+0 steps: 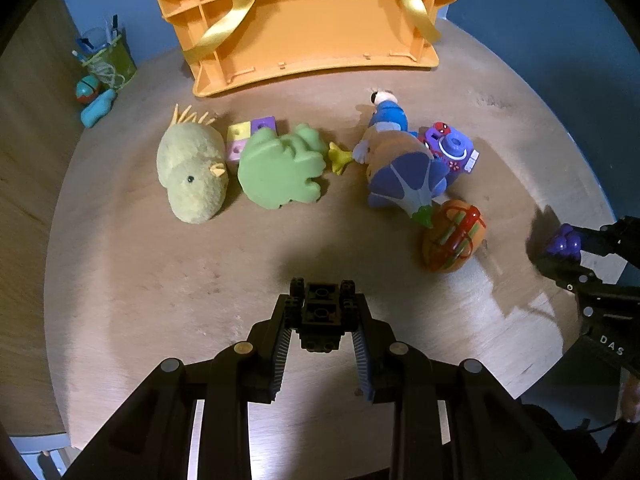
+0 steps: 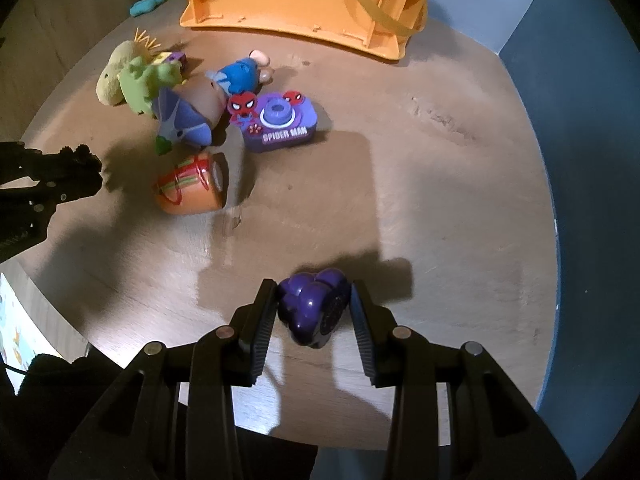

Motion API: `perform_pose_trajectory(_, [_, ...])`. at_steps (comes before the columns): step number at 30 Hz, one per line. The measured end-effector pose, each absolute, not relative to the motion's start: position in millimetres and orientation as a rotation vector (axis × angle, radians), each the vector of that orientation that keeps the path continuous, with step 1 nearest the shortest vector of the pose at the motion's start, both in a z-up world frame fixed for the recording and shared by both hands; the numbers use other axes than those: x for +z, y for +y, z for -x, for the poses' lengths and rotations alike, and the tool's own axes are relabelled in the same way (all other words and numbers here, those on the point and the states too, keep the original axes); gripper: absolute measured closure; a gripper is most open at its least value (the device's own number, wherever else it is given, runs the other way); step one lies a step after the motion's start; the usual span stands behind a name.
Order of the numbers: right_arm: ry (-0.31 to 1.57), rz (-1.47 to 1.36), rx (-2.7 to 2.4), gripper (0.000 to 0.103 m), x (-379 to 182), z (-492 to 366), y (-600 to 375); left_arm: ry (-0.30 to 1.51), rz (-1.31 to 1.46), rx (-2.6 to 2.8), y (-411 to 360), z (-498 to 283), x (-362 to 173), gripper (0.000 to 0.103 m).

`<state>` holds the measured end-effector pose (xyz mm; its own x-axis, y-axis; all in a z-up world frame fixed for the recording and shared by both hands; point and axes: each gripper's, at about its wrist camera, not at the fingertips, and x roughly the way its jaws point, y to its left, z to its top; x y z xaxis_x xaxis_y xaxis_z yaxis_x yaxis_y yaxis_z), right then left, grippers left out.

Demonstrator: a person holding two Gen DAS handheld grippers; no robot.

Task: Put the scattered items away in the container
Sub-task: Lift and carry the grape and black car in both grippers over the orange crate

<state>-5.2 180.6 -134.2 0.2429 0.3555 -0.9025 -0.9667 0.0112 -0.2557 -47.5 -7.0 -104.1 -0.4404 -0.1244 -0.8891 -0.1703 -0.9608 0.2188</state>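
Observation:
My left gripper (image 1: pixel 322 312) is shut on a black brick toy (image 1: pixel 322 316) and holds it above the round wooden table (image 1: pixel 160 280). My right gripper (image 2: pixel 314 304) is shut on purple toy grapes (image 2: pixel 312 304); it also shows in the left wrist view (image 1: pixel 564 244). An orange basket (image 1: pixel 312 28) with yellow straps stands at the table's far side. Scattered in front of it lie a yellow plush chick (image 1: pixel 192 172), a green foam frog (image 1: pixel 284 168), pastel cubes (image 1: pixel 244 136), a blue-shirted doll (image 1: pixel 388 116), a purple flower toy (image 1: pixel 412 180), a Spider-Man camera (image 2: pixel 280 124) and a toy burger (image 1: pixel 454 236).
A green pen cup (image 1: pixel 108 60), a small ball (image 1: pixel 88 90) and a teal toy (image 1: pixel 98 108) sit on the wooden surface at far left. A blue wall stands behind the basket. The table's edge curves close on the right.

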Motion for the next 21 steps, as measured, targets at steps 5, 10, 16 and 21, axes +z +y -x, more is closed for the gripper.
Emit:
perform_pose_trajectory(5, [0.733,1.061,1.200,0.069,-114,-2,178,0.450,1.626,2.616,-8,37,-92,0.077])
perform_pose_trajectory(10, [0.718,1.048,1.202,0.069,-106,-13,188,0.455,1.615,2.626,-10,40,-81,0.077])
perform_pose_trajectory(16, [0.700,1.049,1.202,0.069,-100,-14,201,0.477,1.594,2.631,-5,48,-72,0.077])
perform_pose_trajectory(21, [0.668,1.052,1.204,0.069,-87,-9,206,0.495,1.566,2.640,-4,52,-61,0.077])
